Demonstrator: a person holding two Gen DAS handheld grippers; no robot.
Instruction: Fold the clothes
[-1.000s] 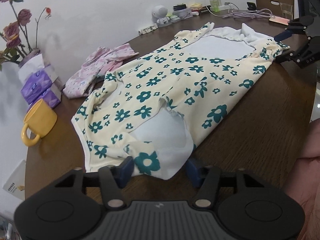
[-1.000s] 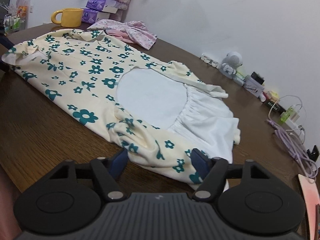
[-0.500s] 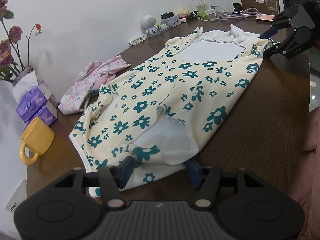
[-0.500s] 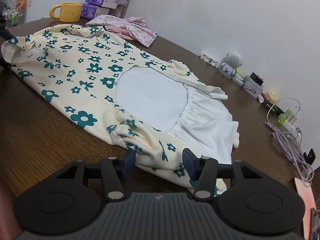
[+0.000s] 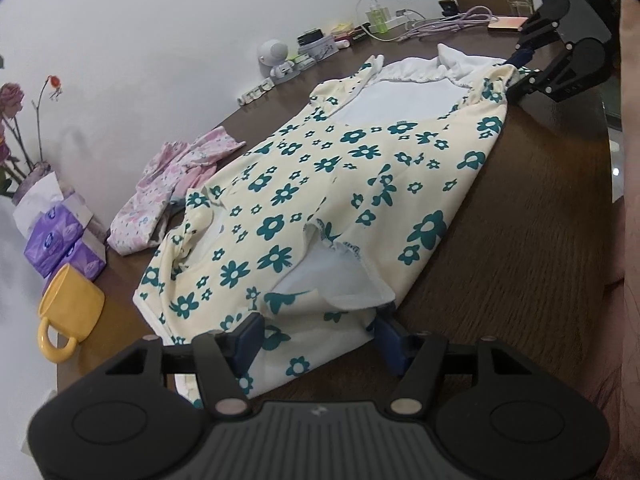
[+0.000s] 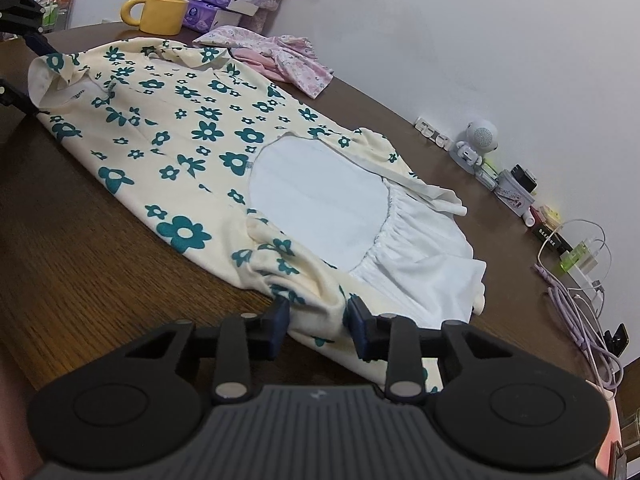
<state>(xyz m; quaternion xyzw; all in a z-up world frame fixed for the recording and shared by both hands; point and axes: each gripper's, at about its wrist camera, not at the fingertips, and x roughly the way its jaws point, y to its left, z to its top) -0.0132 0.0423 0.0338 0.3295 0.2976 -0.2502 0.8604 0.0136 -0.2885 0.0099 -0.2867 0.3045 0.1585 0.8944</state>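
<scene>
Cream cloth with teal flowers, the garment (image 5: 340,184) lay spread on the brown table (image 5: 520,240), filling mid-frame in both views; only the left wrist view showed dried flowers (image 5: 16,120) at upper left, only the right wrist view the purple cable (image 6: 580,320) at lower right; the left gripper (image 5: 316,338), angled down, stood open astride the hem; the right gripper (image 6: 316,322), likewise tilted, was closing on bunched cloth between its jaws.
</scene>
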